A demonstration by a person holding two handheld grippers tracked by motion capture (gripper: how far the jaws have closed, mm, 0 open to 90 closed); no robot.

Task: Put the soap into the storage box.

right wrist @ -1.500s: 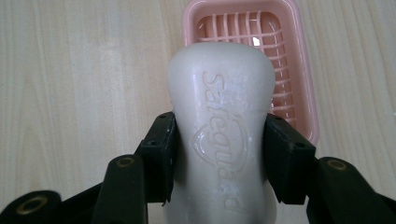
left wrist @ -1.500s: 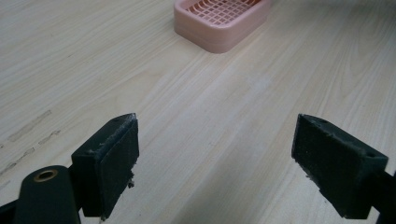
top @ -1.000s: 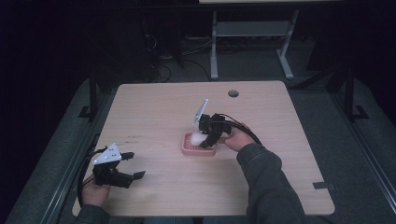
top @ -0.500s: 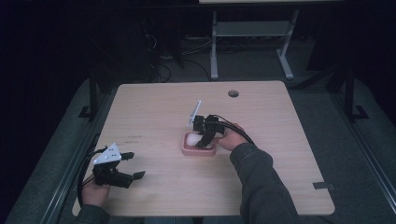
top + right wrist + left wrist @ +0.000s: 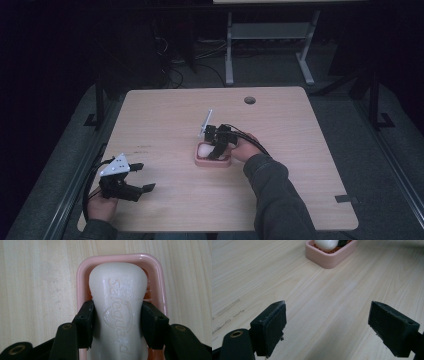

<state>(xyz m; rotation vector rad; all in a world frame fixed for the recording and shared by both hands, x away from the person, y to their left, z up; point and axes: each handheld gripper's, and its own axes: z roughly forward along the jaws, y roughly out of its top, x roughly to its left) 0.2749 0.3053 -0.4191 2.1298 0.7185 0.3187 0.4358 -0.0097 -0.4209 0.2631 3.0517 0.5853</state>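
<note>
White soap bar [image 5: 117,312] being held over pink soap dish [image 5: 82,277], pinched at its narrow waist by right gripper [image 5: 117,322], pads pressing both sides. Dish being kept near centre of wooden table [image 5: 310,150]. Left gripper [image 5: 327,325] being held with jaws wide apart, nothing between, near table's front left corner, well apart from dish.

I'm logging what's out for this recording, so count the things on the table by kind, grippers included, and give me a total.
Soap bar: 1, white, clamped in the right gripper
Soap dish: 1, pink, under the soap
Grippers: 2, the left gripper open over bare wood
Total: 4
</note>
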